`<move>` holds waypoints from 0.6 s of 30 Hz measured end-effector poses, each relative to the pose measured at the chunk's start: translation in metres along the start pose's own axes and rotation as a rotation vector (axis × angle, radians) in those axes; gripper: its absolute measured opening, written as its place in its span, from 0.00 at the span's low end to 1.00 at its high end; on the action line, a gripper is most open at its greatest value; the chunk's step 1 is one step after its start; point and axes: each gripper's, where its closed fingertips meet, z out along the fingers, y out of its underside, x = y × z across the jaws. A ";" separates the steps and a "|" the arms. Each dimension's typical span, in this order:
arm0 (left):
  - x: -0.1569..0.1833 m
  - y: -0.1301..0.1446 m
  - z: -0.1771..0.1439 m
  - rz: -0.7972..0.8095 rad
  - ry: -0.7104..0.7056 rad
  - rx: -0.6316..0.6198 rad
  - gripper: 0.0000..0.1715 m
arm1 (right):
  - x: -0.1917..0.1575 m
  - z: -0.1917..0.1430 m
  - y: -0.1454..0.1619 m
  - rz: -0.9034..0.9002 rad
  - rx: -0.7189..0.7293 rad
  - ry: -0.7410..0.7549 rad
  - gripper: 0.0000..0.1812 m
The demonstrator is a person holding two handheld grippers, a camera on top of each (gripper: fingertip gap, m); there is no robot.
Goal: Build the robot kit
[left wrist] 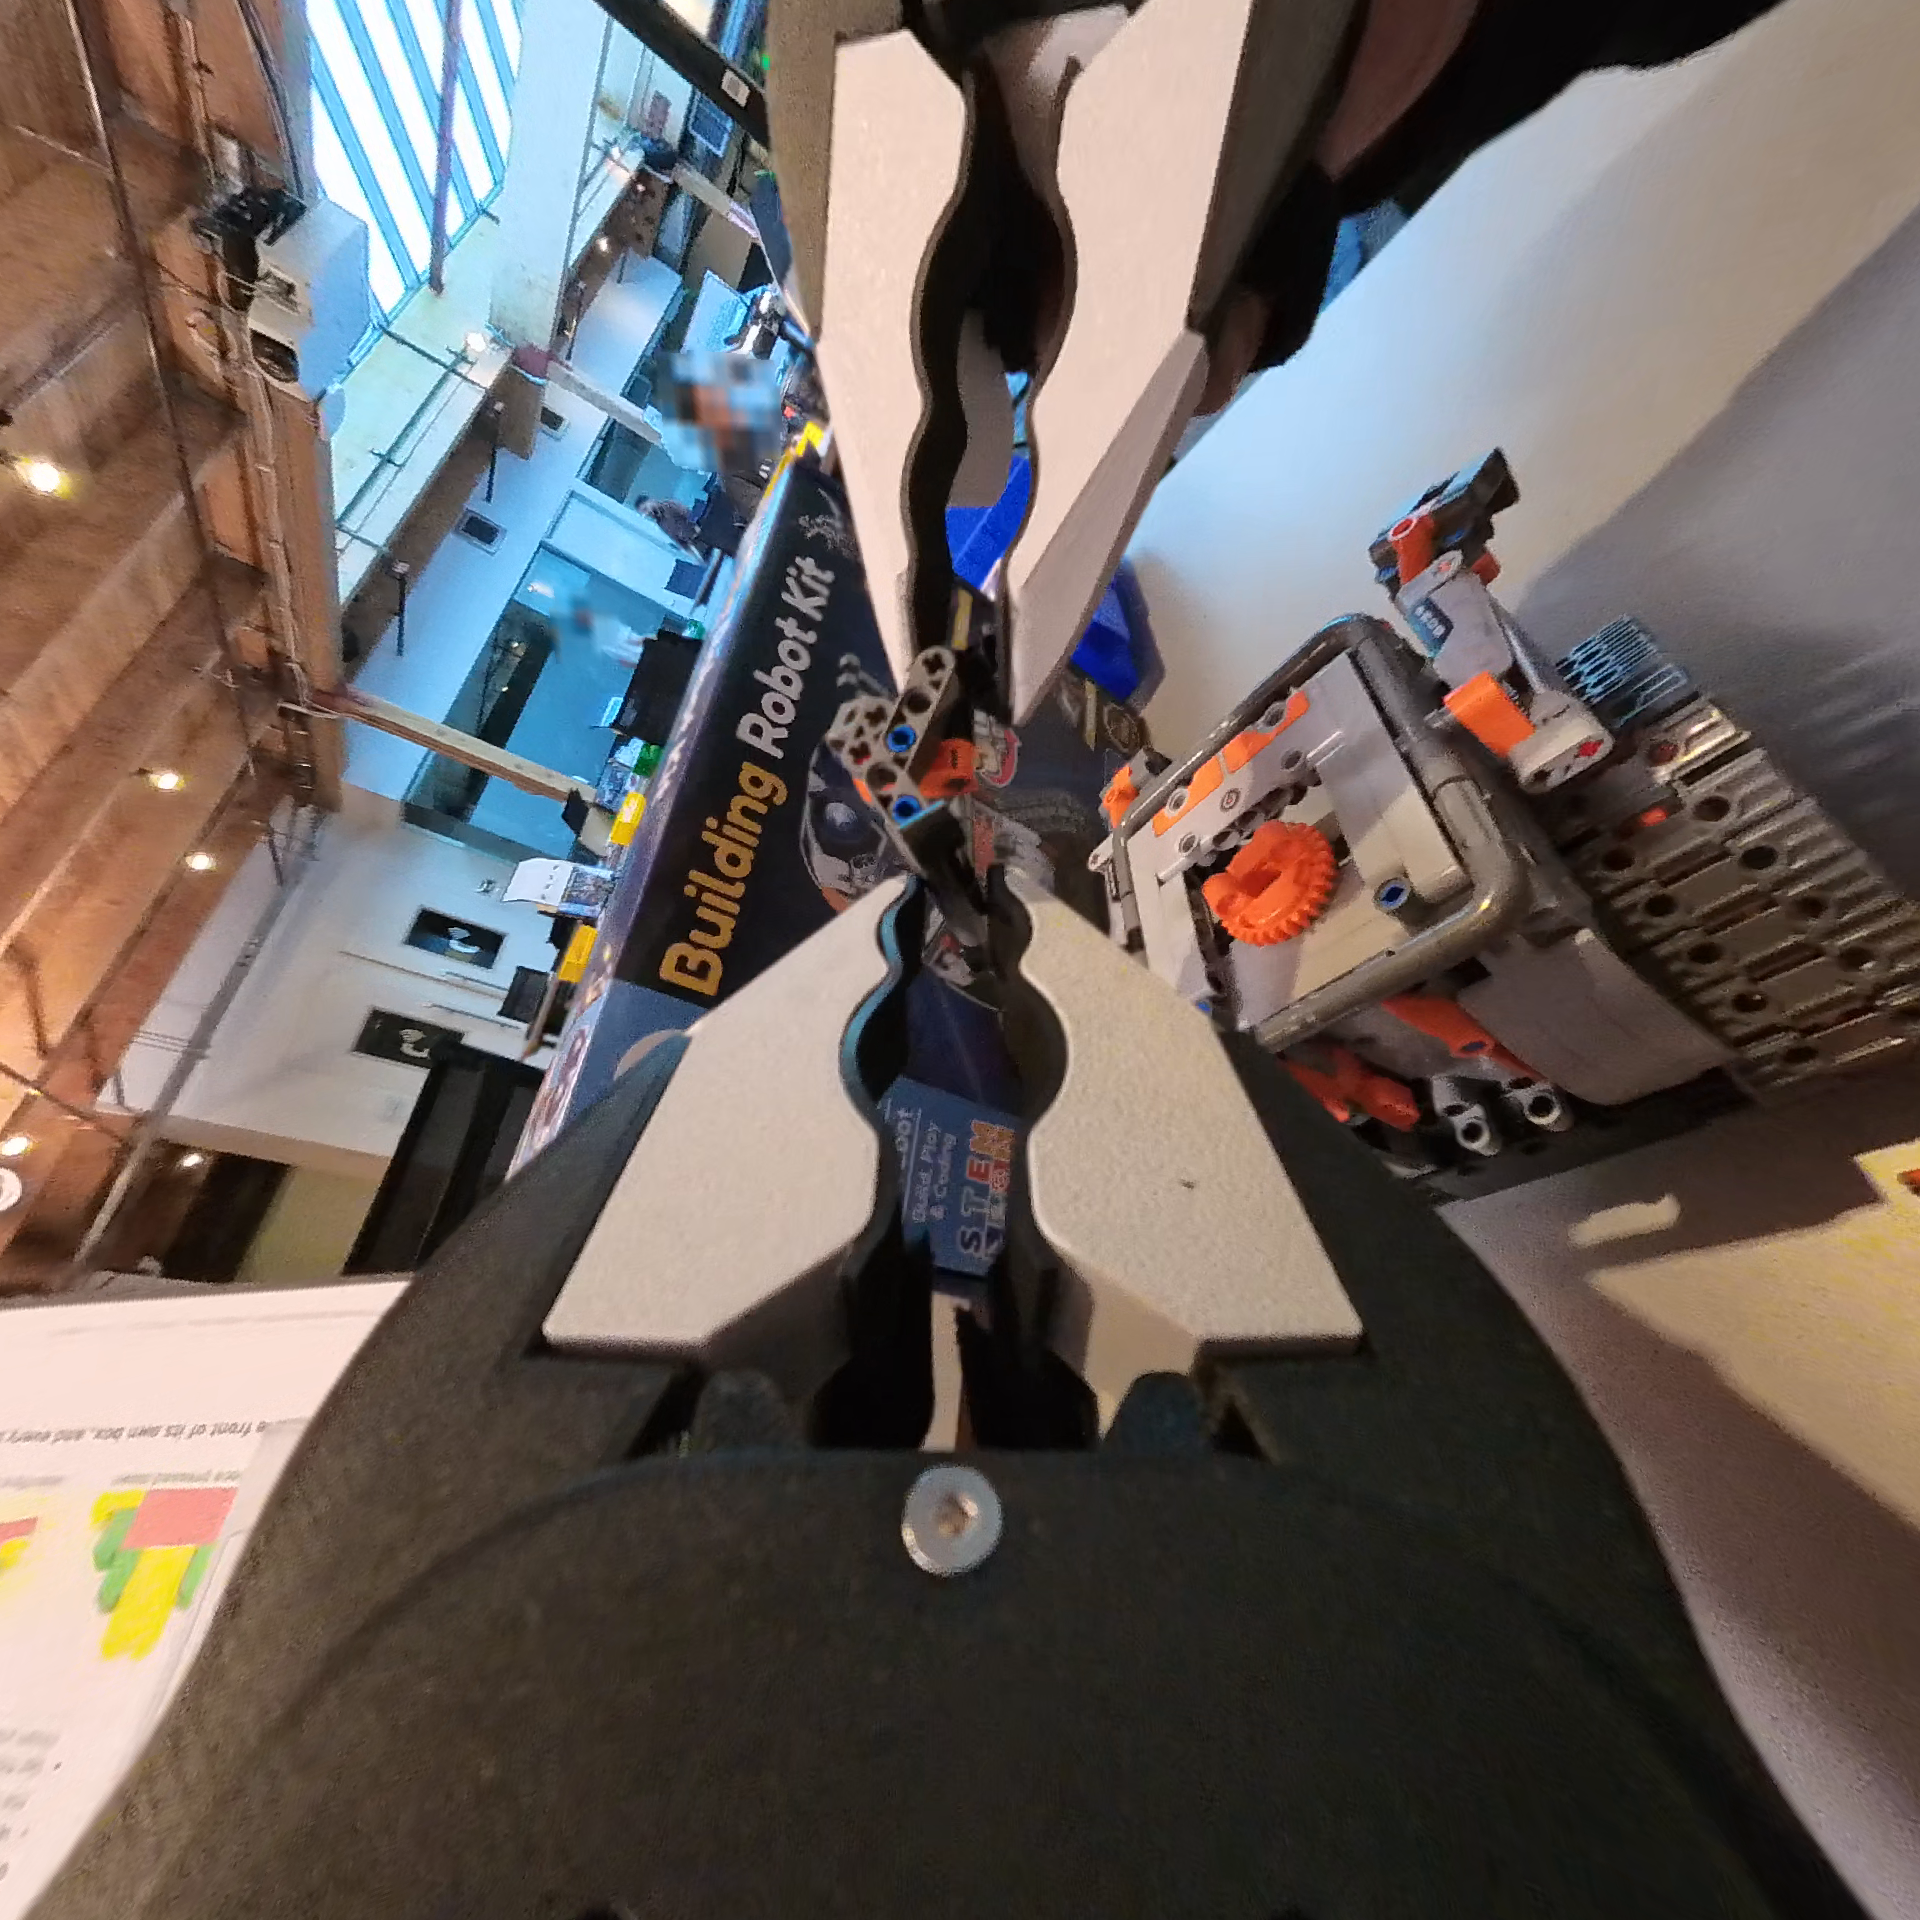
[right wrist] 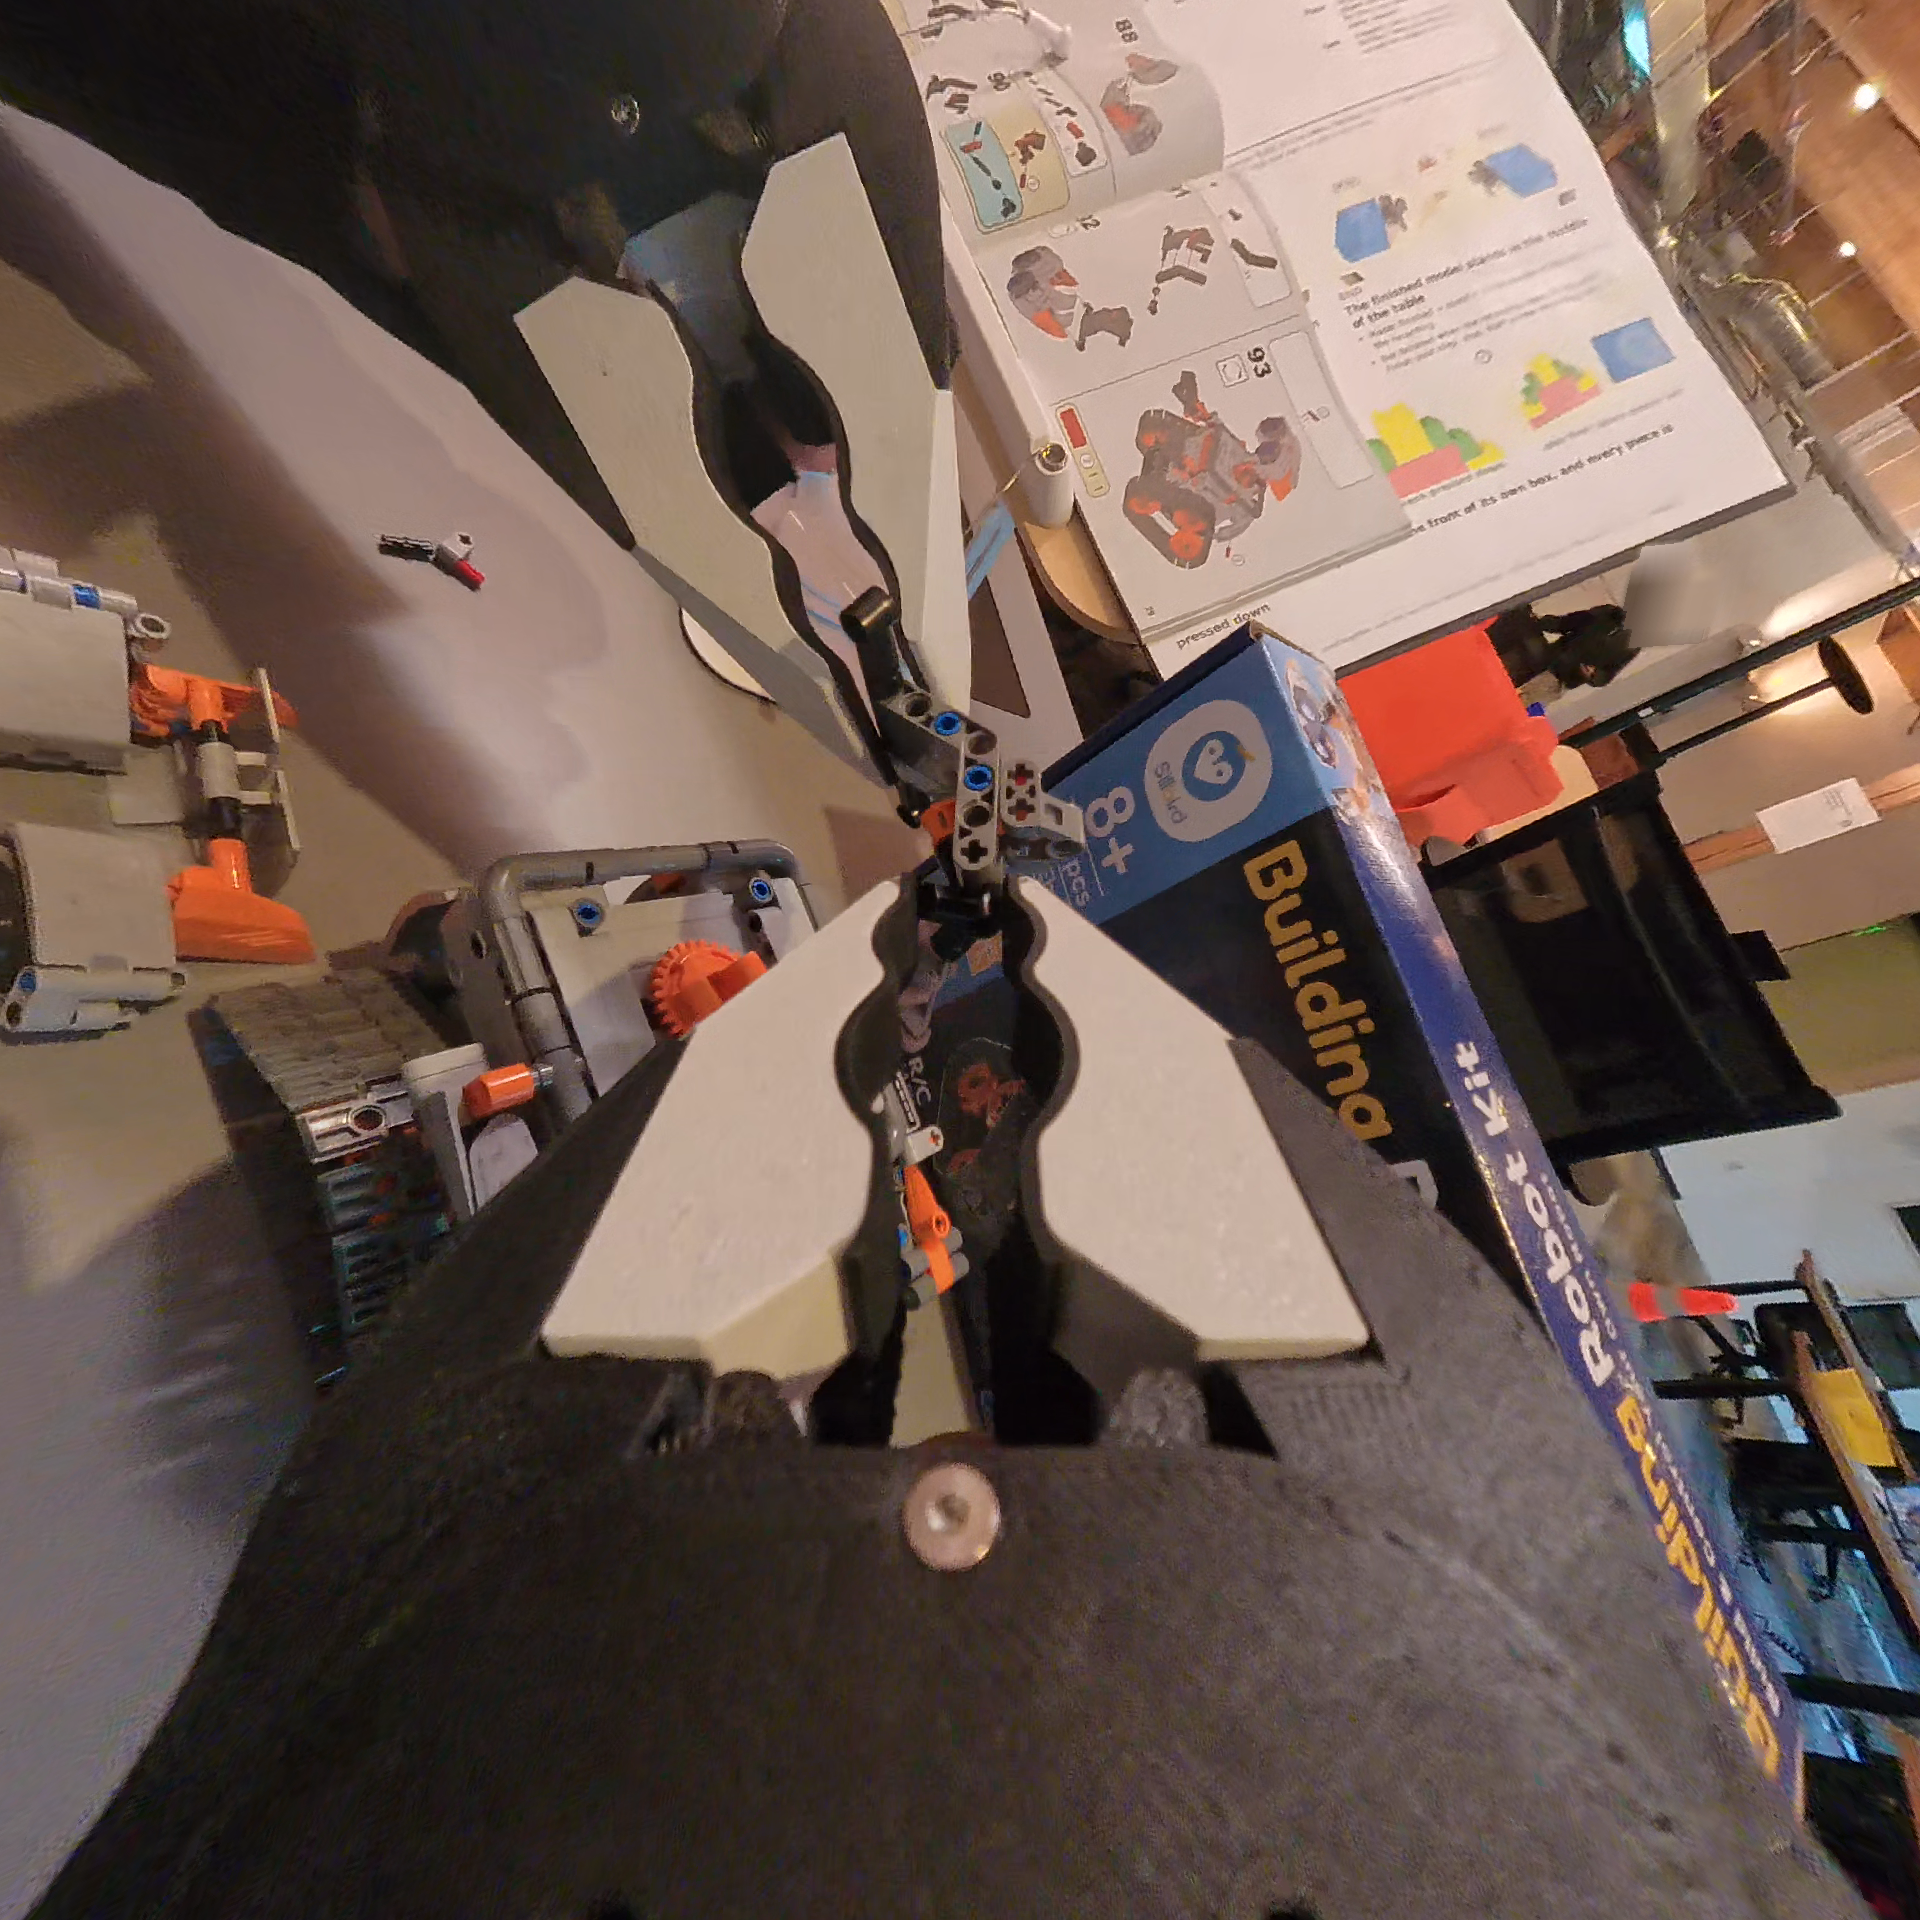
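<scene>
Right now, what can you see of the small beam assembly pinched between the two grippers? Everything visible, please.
The small beam assembly is a cluster of plastic building-kit pieces: grey and black beams with round holes, blue pins, an orange connector and a light grey piece with cross-shaped holes. It is held in the air, tilted, above the grey table. The right gripper is shut on its lower black end; the left gripper is shut on the black beam at the other end. Behind it stands a blue kit box.

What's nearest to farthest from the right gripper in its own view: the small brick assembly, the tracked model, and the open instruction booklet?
1. small brick assembly, at the right gripper tips.
2. tracked model, lower left.
3. instruction booklet, upper right, behind.
</scene>
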 end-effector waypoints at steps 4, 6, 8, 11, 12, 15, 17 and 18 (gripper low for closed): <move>0.000 0.001 0.002 -0.070 0.006 -0.011 0.06 | 0.002 -0.002 -0.003 0.051 0.034 -0.011 0.08; -0.003 -0.002 0.001 -0.220 0.054 0.024 0.05 | 0.004 -0.005 -0.008 0.125 0.091 -0.030 0.08; -0.007 -0.006 -0.001 -0.405 0.130 0.080 0.05 | 0.009 -0.008 -0.012 0.154 0.127 -0.021 0.11; -0.008 -0.007 0.000 -0.696 0.299 0.114 0.04 | 0.015 -0.013 -0.013 0.080 0.098 0.039 0.16; -0.011 -0.007 -0.001 -0.772 0.333 0.128 0.04 | 0.014 -0.013 -0.014 0.034 0.077 0.056 0.17; -0.013 -0.004 0.001 -0.924 0.409 0.129 0.03 | 0.006 -0.007 -0.011 -0.142 -0.045 0.103 0.20; -0.012 -0.004 0.002 -0.989 0.446 0.116 0.04 | 0.001 0.000 -0.011 -0.264 -0.121 0.142 0.21; -0.010 -0.005 0.002 -1.011 0.464 0.106 0.04 | 0.002 0.003 -0.010 -0.315 -0.162 0.173 0.20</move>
